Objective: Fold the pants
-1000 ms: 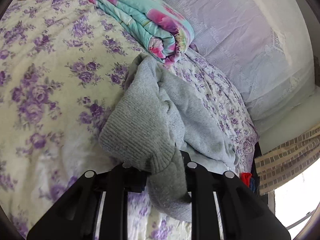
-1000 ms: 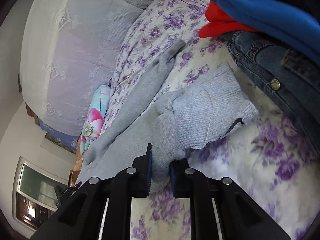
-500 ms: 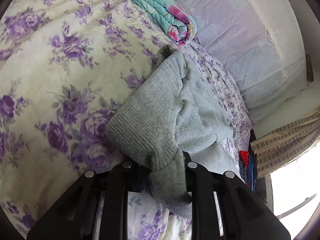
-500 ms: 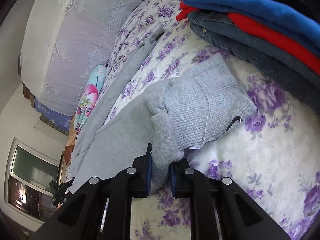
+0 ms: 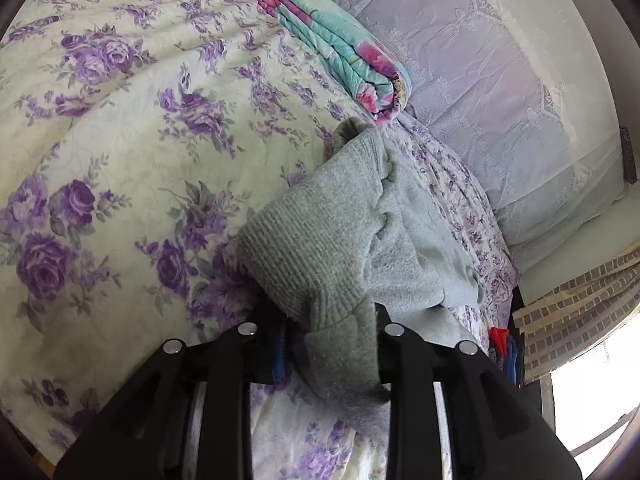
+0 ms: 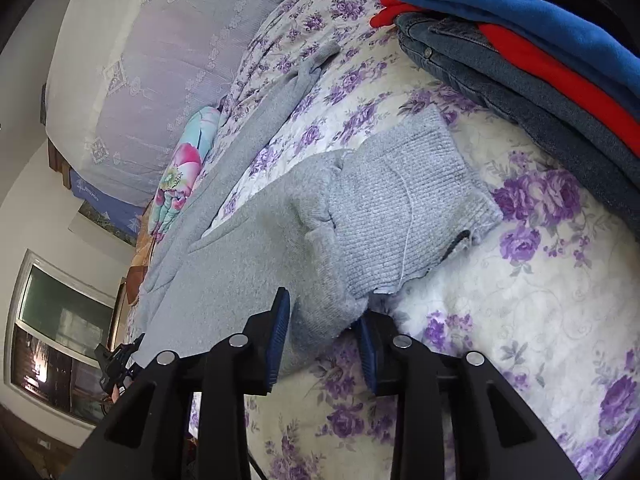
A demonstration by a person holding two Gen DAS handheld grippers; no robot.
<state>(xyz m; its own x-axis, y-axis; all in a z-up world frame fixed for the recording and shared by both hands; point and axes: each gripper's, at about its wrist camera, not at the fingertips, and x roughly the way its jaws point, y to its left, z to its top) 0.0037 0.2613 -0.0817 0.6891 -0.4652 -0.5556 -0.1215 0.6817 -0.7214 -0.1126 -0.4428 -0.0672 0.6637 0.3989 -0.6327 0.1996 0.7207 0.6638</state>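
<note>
From the left wrist camera: the left gripper [image 5: 330, 344] has its jaws set wide, and a ribbed cuff of the grey pants [image 5: 332, 248] sits bunched between them, hanging down past the fingers; whether the pads actually press the cloth I cannot tell. The pants trail away from that cuff across the floral bedspread [image 5: 120, 152], the fleecy side turned up, running toward the folded turquoise quilt [image 5: 340, 48] that lies just beyond the far end of the pants. Behind the quilt stands a pale lace-covered headboard [image 5: 500, 92], and off the pants' right edge a sliver of red and blue clothing [image 5: 505, 350] shows at the side of the bed. Over to the right wrist camera: the right gripper [image 6: 324, 336] is released, blue pads spread apart, with the edge of the pants [image 6: 280, 248] lying between them and not pinched. The other ribbed cuff [image 6: 408, 208] lies flat on the bedspread [image 6: 540, 320] just ahead of the gripper, a loose thread across it. One leg stretches away from the cuff toward the quilt [image 6: 180, 168]. Beyond the cuff, well up the frame, sits a stack of folded clothes [image 6: 540, 68], denim under red under blue. Far past the pants, a window [image 6: 60, 340] shows at the room's edge.
</note>
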